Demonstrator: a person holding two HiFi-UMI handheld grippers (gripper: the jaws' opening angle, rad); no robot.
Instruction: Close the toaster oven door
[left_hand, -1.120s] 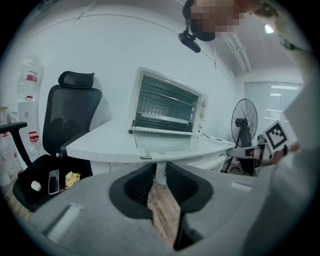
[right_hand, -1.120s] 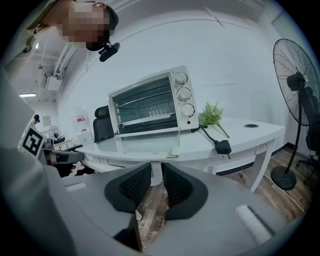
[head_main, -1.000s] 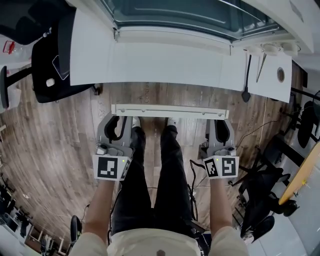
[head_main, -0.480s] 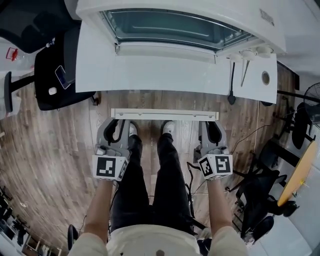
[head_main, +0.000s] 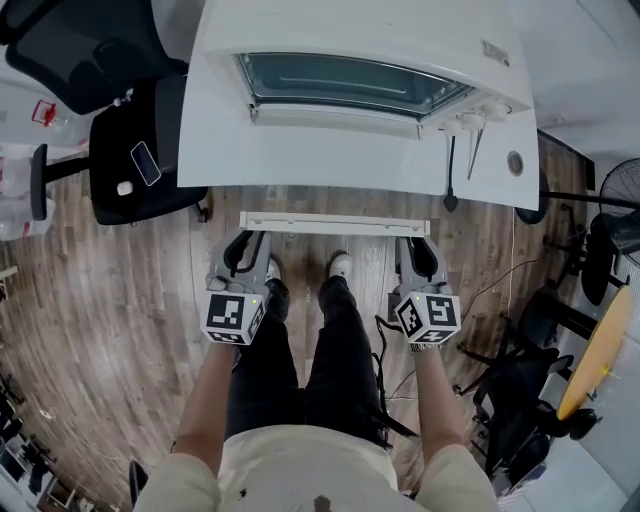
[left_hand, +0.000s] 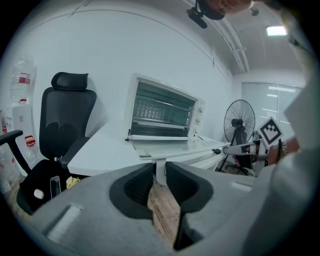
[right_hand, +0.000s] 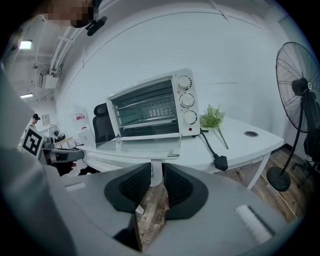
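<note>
As door gapes, chair stands left; perhaps phone.

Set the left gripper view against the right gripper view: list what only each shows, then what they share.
Only the left gripper view: a phone lying on the seat of the black chair. Only the right gripper view: a green sprig and a round hole in the table. Both: the white toaster oven with its door open, and the door handle clamped in that view's own tool, the left tool or the right tool.
</note>
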